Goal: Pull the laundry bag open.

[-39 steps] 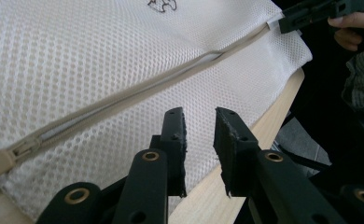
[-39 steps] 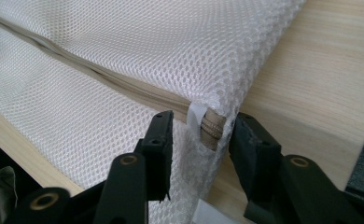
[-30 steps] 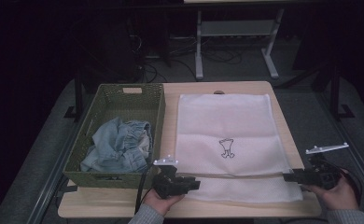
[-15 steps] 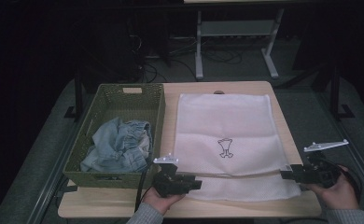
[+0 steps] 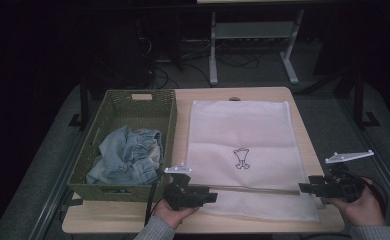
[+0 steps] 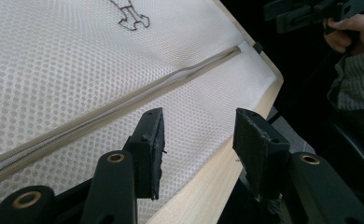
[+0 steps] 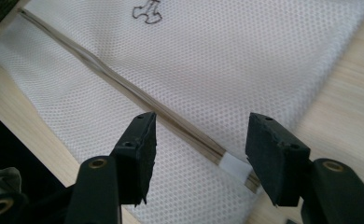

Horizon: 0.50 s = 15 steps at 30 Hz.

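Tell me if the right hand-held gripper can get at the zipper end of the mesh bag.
Probably yes: the right hand-held gripper stands open just over the zipper end, nothing between.

The mesh bag [image 5: 240,145] is white with a fine honeycomb weave, a beige zipper [image 6: 124,105] and a small black outline motif [image 5: 241,158]; the basket [image 5: 110,187] is olive green, the garment [image 5: 128,155] faded blue denim.
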Tool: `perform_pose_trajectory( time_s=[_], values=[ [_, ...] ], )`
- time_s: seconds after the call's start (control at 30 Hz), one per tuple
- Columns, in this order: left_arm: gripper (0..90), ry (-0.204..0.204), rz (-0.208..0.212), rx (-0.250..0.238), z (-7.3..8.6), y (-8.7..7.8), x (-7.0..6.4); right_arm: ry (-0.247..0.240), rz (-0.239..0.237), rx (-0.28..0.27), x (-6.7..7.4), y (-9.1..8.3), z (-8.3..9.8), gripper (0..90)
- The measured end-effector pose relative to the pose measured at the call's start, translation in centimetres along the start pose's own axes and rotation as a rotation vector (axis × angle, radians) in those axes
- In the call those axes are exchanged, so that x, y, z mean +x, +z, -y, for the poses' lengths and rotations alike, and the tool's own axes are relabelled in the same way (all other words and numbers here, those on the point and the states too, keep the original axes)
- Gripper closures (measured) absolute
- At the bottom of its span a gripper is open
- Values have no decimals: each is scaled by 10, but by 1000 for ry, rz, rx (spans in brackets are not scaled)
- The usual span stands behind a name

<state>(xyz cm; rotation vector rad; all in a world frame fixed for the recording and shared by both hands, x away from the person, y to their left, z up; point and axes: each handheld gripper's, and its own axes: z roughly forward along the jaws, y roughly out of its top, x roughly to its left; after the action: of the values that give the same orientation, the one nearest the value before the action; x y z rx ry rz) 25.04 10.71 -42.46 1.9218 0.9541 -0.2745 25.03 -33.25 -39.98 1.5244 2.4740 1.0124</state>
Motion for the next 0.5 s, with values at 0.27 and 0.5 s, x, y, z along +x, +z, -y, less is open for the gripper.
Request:
perform_pose_trajectory(
  time_s=[0.27, 0.5],
  values=[
    [491, 29, 32, 4, -3, -3, -2, -50, -30, -13, 20, 7, -7, 400],
    [447, 70, 88, 18, -6, -5, -5, -104, -59, 10, 38, 25, -15, 392]
  ],
)
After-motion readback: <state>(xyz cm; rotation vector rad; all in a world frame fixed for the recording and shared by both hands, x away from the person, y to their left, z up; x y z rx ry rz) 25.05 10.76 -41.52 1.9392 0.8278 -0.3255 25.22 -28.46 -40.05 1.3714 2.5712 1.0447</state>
